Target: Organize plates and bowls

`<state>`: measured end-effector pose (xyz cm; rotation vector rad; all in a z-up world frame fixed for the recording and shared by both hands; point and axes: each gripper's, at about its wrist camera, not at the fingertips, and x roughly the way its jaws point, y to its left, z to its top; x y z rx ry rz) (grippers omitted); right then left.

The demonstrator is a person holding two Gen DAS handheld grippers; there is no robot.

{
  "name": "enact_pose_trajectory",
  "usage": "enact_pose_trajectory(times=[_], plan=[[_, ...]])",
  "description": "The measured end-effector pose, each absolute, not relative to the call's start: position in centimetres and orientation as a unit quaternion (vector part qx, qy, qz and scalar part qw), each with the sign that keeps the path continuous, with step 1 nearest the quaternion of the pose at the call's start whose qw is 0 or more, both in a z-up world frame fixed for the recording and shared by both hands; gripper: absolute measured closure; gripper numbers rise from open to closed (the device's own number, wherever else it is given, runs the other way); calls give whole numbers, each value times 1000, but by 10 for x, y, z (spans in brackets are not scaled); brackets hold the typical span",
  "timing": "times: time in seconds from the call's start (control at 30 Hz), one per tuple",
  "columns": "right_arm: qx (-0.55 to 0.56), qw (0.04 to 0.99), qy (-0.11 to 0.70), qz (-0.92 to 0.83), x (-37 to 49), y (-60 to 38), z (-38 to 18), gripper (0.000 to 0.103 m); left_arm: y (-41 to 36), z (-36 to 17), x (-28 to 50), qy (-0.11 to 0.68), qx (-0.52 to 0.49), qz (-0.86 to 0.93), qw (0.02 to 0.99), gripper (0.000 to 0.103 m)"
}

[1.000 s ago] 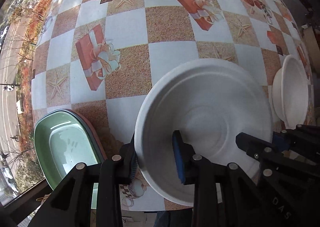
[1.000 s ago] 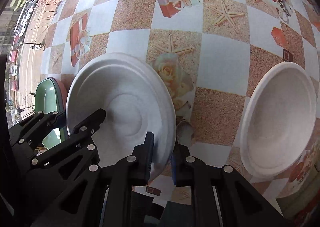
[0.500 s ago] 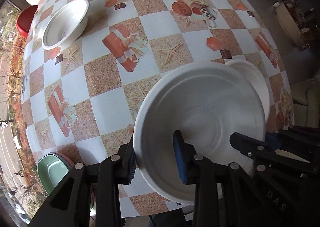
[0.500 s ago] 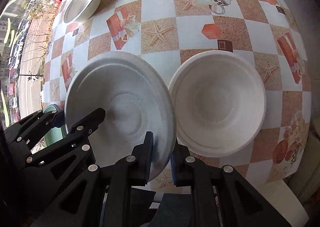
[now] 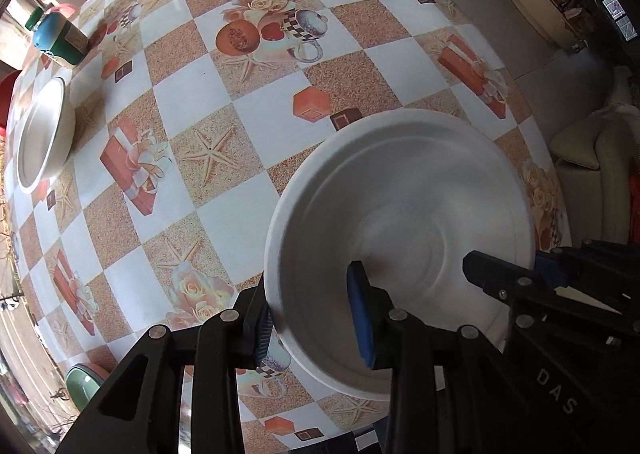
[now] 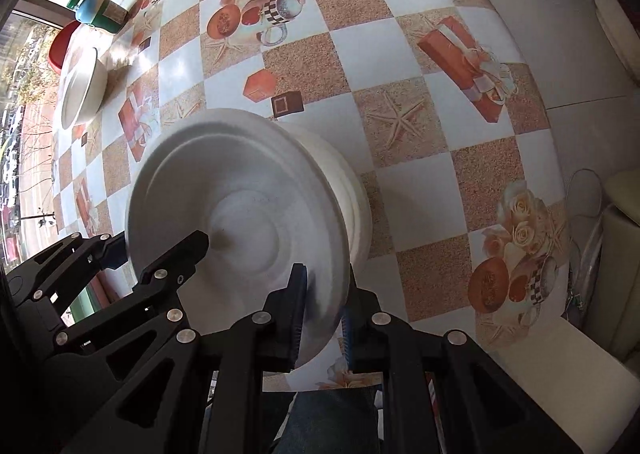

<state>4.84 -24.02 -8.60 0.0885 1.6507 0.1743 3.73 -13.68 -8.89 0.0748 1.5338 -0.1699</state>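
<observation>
Both claws pinch the same white plate (image 6: 248, 222) by its rim – the left claw (image 5: 312, 318) clenched on the edge at about 8 o'clock in its own view, the right claw (image 6: 322, 314) at about 5 o'clock in its view – holding it above a white bowl (image 6: 352, 190) on the desk (image 5: 192, 158). It looks light, thin and matte, probably moulded pulp, so likely to flex or dent under a hard squeeze – the stiff rolled rim seems the best hold. A second bowl (image 5: 40, 138) sits well apart at 9 o'clock
</observation>
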Motion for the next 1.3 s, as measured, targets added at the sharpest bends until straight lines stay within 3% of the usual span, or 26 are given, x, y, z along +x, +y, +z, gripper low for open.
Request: enact_pose_trajectory(times=[0.23, 0.6, 0.87, 0.9, 0.97, 1.0, 1.3], plan=[[39, 670, 737, 75, 49, -250, -96, 86, -142, -100, 45, 696, 36, -68, 713, 67], [23, 675, 734, 73, 49, -246, -100, 86, -123, -95, 36, 693, 10, -57, 719, 26], [22, 686, 725, 57, 57, -263, -81, 85, -83, -74, 15, 680, -18, -27, 732, 22], [21, 688, 723, 54, 56, -263, -76, 81, -76, -72, 12, 679, -27, -17, 734, 22], [19, 698, 714, 50, 57, -261, -67, 20, -65, -66, 8, 673, -49, -1, 738, 21], [19, 707, 705, 54, 58, -260, -60, 16, -59, -65, 5, 671, -62, 7, 739, 21], [-24, 720, 689, 74, 64, -212, -44, 16, -23, -61, -18, 666, -116, 42, 735, 21]])
